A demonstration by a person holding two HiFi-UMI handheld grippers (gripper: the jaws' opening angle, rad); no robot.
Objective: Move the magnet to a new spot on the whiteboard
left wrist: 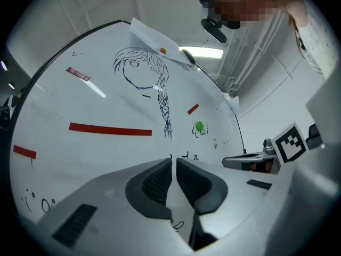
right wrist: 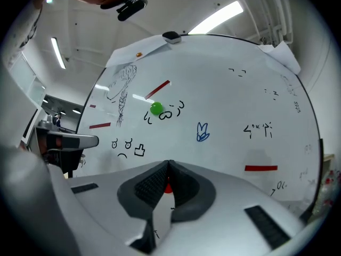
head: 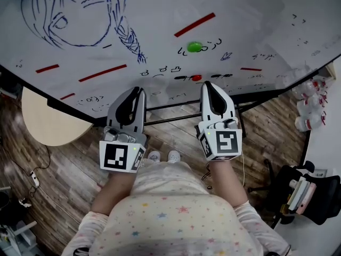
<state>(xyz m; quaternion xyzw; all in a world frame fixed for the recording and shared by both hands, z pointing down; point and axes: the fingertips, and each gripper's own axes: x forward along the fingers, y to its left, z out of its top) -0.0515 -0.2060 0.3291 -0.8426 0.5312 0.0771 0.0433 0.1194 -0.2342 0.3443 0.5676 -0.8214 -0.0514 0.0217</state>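
Gripping small round red magnet (head: 196, 78) on scribbled whiteboard (head: 160, 31) with closed right gripper (head: 206, 84); left gripper (head: 139, 89) at nine o'clock, closed, empty; round green magnet (head: 194, 47) at twelve o'clock.

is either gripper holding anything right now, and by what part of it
The right hand-held gripper pinches the small red magnet by its sides, between its pads, at the whiteboard. The left hand-held gripper is shut on nothing.
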